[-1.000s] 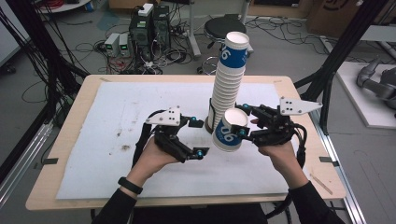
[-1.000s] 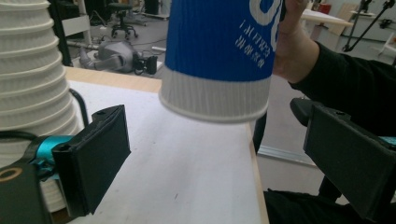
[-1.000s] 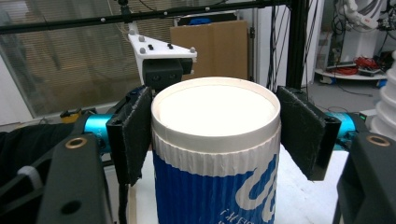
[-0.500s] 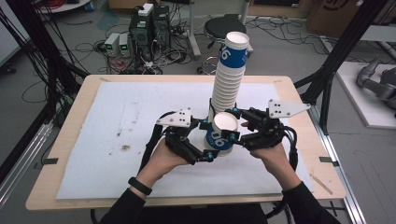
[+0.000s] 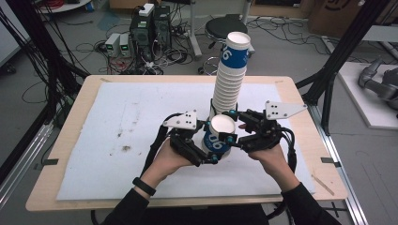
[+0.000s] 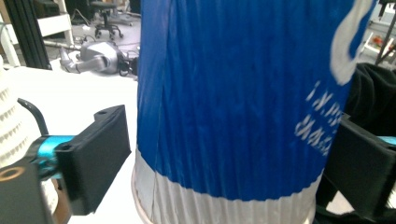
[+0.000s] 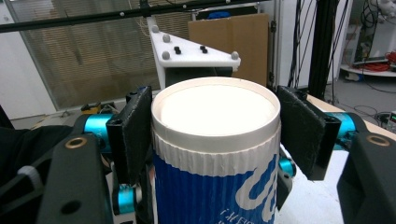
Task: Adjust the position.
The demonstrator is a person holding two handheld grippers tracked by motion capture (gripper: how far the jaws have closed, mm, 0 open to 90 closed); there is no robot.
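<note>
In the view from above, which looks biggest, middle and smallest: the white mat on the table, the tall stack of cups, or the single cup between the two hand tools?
1. White mat, far the largest.
2. Tall stack of cups.
3. Single cup, smallest; it looks about as wide as the stack but much shorter.

I see black sleeves [image 5: 300, 206] and a black wristband [image 5: 143, 185]; both black grippers, left [image 5: 206, 145] and right [image 5: 234, 133], carry cyan fittings, brass screws, dotted grey plates and black cables.
</note>
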